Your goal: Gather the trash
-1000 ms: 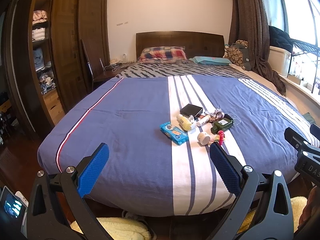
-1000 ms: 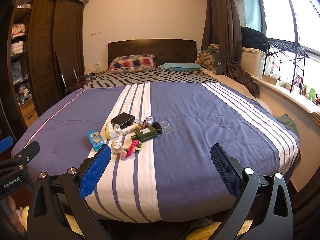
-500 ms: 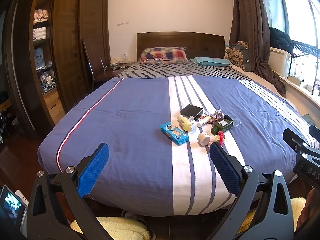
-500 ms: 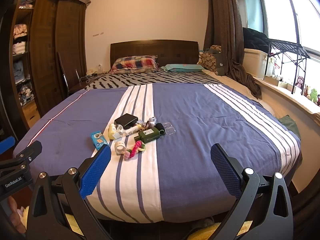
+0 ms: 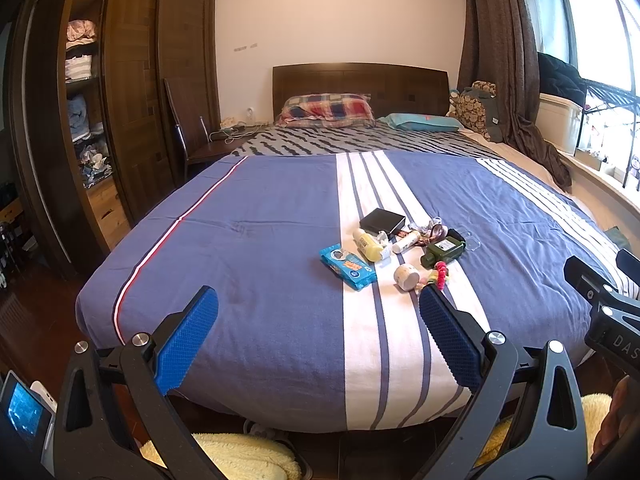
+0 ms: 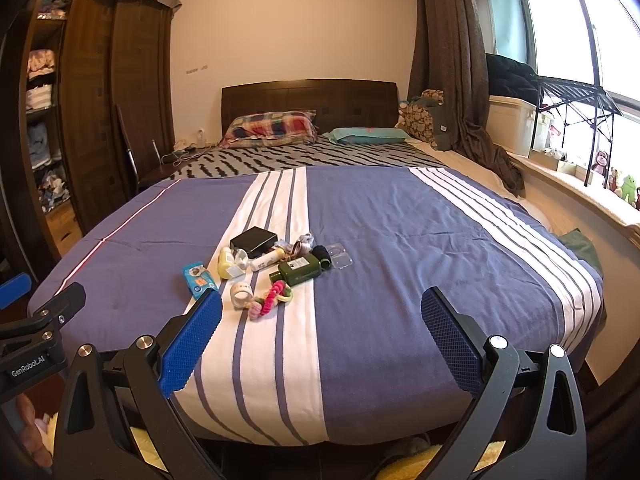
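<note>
A cluster of small items lies on the bed's white stripe: a blue wipes packet (image 5: 348,266) (image 6: 198,279), a yellow bottle (image 5: 367,244) (image 6: 226,263), a black box (image 5: 382,221) (image 6: 254,241), a dark green bottle (image 5: 443,252) (image 6: 298,272), a white roll (image 5: 407,276) (image 6: 241,294), a pink and green ring toy (image 6: 270,300) and a clear plastic blister (image 6: 338,260). My left gripper (image 5: 318,336) is open and empty at the foot of the bed, short of the cluster. My right gripper (image 6: 320,338) is open and empty, to the cluster's right.
The bed (image 5: 248,240) has a blue and white striped cover, pillows (image 5: 326,110) and a wooden headboard. A dark wardrobe (image 5: 132,92) and chair stand left. A curtain (image 6: 452,60) and window ledge with boxes are right. Yellow fluffy slippers (image 5: 240,456) lie on the floor below.
Both grippers have moved a little closer to the bed and the cluster. Both stay open and empty.
</note>
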Demonstrator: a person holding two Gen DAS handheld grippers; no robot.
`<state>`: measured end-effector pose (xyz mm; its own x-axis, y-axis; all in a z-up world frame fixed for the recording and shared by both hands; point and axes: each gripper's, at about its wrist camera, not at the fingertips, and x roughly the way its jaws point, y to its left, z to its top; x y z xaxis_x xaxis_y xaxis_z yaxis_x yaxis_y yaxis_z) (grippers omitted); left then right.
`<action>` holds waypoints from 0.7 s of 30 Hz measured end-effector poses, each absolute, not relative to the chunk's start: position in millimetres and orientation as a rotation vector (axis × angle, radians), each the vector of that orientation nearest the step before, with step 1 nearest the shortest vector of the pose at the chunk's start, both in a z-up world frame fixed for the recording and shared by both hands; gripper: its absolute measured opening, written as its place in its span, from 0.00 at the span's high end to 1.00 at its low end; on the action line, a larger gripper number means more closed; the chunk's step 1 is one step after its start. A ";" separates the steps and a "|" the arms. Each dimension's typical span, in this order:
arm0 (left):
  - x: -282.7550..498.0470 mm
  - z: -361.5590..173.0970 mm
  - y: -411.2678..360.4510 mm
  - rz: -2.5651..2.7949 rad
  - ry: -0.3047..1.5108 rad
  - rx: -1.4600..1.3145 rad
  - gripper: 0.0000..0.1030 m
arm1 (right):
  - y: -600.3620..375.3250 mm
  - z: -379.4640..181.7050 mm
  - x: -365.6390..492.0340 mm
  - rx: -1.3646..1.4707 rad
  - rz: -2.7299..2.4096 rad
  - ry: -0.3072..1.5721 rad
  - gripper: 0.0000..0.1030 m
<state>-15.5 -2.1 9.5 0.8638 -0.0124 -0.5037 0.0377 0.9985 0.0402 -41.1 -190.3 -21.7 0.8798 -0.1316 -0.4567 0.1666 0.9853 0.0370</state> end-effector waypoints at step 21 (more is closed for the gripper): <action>-16.9 8.8 -1.7 -0.026 0.529 0.053 0.08 | -188.2 -22.3 -39.4 0.078 -0.147 0.472 0.03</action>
